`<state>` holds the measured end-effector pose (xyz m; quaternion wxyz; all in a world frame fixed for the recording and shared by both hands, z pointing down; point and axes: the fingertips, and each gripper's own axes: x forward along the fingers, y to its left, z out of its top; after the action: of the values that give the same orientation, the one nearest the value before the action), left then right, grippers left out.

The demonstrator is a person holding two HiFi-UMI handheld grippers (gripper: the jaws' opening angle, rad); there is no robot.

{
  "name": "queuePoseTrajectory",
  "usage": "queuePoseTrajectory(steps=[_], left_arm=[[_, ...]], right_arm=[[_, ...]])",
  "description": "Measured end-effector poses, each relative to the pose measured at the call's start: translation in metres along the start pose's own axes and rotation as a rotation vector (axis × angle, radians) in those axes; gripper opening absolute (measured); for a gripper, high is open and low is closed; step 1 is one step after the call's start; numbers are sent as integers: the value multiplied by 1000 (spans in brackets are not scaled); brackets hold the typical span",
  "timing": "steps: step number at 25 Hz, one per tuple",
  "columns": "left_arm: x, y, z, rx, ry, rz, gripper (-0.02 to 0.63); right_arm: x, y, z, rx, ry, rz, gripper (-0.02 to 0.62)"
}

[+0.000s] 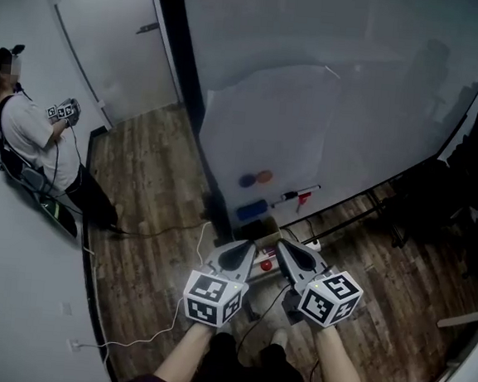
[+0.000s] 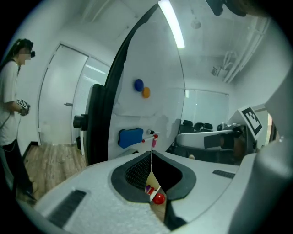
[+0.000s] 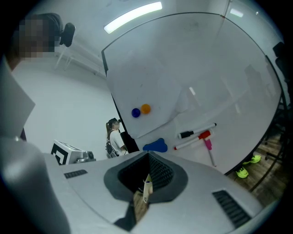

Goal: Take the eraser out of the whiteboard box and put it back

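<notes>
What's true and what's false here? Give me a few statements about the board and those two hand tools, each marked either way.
1. The blue eraser sits on the whiteboard. True.
2. The left tool grips the eraser. False: its jaws are together with nothing between them.
3. A blue magnet and an orange magnet sit side by side on the board. True.
4. The right tool is wide open. False: its jaws are shut and empty.
5. Nobody else is in the room. False: a person stands near the door at the left of the head view.
</notes>
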<state>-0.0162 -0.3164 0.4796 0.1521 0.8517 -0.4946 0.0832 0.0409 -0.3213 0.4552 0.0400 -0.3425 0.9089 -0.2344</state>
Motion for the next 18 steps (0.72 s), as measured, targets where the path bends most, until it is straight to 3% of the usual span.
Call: queuePoseTrajectory(steps=[6, 11, 18], left_arm=[[18, 15, -12, -41, -13, 163, 12], [31, 26, -21, -73, 4, 278, 168], [48, 36, -35, -120, 42, 432, 247]], right_arm=[[-4, -11, 0, 10, 8, 1, 3], [-8, -19, 1, 13, 13, -5, 3], [-21, -35, 2, 12, 21, -30, 3]])
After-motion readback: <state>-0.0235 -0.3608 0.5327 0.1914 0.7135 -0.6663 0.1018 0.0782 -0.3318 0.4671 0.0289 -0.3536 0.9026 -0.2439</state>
